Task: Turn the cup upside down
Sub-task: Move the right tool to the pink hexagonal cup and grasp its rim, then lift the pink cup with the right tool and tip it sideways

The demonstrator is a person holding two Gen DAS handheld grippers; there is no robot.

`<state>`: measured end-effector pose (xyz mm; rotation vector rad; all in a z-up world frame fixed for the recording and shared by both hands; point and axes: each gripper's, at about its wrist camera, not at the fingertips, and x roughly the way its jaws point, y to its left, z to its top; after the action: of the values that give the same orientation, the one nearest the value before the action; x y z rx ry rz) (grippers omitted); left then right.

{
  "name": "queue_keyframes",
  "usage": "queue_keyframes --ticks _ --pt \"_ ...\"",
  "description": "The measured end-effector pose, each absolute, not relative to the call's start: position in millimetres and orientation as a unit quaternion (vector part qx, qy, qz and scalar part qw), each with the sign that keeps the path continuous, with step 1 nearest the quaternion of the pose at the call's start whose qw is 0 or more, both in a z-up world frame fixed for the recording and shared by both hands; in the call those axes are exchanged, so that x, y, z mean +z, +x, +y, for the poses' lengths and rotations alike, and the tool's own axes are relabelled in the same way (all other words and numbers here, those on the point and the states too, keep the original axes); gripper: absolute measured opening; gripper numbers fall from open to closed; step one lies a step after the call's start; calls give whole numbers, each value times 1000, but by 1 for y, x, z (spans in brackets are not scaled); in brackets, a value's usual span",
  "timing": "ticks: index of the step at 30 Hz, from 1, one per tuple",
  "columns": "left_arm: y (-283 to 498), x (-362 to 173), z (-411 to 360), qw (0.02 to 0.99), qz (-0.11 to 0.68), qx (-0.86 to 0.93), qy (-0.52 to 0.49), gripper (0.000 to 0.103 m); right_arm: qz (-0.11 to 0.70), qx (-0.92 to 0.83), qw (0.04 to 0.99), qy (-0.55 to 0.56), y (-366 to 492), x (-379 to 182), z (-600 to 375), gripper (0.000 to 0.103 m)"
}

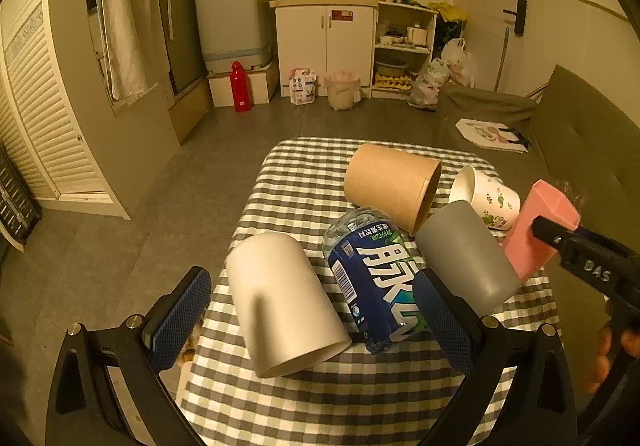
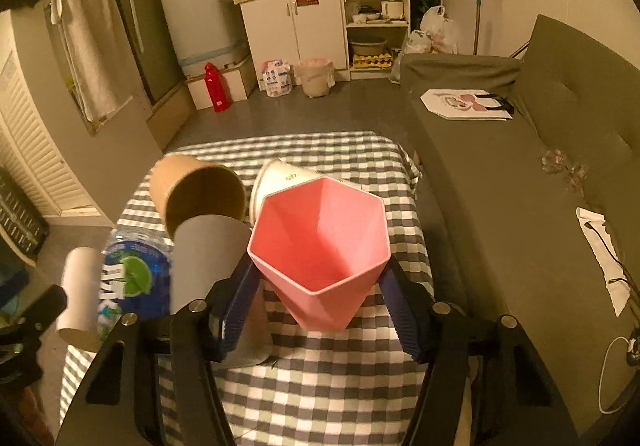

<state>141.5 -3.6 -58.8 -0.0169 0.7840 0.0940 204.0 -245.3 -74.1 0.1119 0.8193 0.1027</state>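
A pink hexagonal cup [image 2: 320, 246] is held tilted above the checkered table [image 2: 320, 386], its open mouth facing the right wrist camera. My right gripper [image 2: 316, 298] is shut on it, blue pads on both sides. The left wrist view shows the pink cup [image 1: 538, 230] at the right with the right gripper [image 1: 592, 266] on it. My left gripper [image 1: 312, 314] is open and empty, low over the near table edge, with a white cup [image 1: 280, 298] lying on its side between the fingers.
Lying on the table [image 1: 320, 398] are a blue-labelled bottle [image 1: 372, 282], a grey cup [image 1: 468, 254], a brown paper cup [image 1: 392, 185] and a white printed cup [image 1: 488, 197]. A green sofa [image 2: 500, 173] stands to the right.
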Motion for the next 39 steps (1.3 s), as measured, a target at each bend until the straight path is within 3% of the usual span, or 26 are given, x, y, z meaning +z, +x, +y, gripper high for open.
queue_keyframes --ticks 11,21,28,39 --pt "69 -4 11 946 321 36 -30 103 414 84 906 30 91 -6 -223 61" --pt "0 -4 38 949 307 59 -38 103 479 169 859 57 -7 -28 -165 61" --pt "-9 -19 51 946 312 76 -35 103 533 173 824 83 6 -70 -149 61" --pt "11 -49 62 932 352 89 -20 103 542 150 822 95 64 -93 -146 61"
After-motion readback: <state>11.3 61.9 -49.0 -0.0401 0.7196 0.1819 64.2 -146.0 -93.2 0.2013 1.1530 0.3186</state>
